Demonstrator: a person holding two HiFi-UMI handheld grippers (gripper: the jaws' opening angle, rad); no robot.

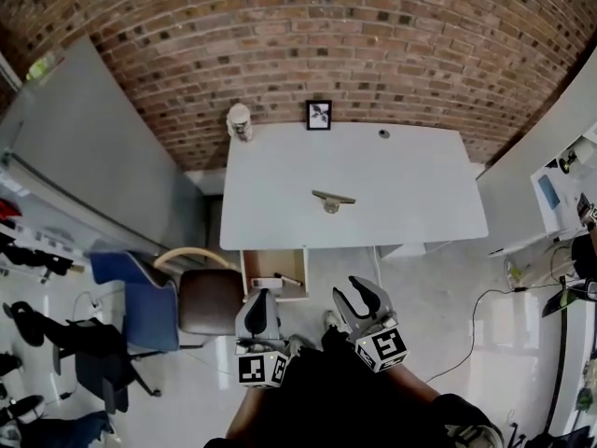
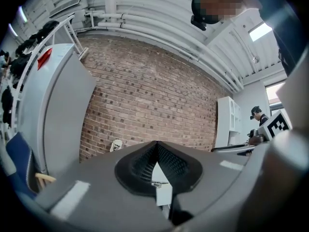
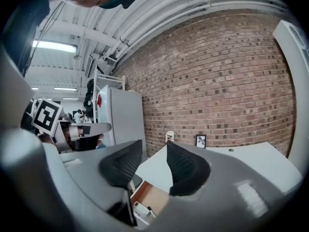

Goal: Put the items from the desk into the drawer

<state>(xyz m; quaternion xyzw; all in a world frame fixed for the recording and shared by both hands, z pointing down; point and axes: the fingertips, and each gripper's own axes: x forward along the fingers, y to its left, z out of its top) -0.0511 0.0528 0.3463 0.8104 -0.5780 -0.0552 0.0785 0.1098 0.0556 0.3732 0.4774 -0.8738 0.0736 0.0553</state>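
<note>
A red brick wall [image 1: 308, 35] backs the white bench [image 1: 392, 194]. Grey partition panels [image 1: 103, 157] stand at the left, a blue chair [image 1: 140, 301] on the glossy pale floor [image 1: 448, 297].

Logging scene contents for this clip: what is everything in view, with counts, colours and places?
Desk: one, white, against the brick wall.
Drawer: one, wooden, open at the desk's front left; small contents unclear.
Picture frame: one, black, desk's back edge.
Figurine: one, white, desk's back left corner.
Small round thing: one, dark, back right.
Metal item: one, grey, desk's middle.
Chair: one, brown seat, left of the drawer.
Left tool: one, grey, shut, empty.
Right tool: one, grey, open, empty.
</note>
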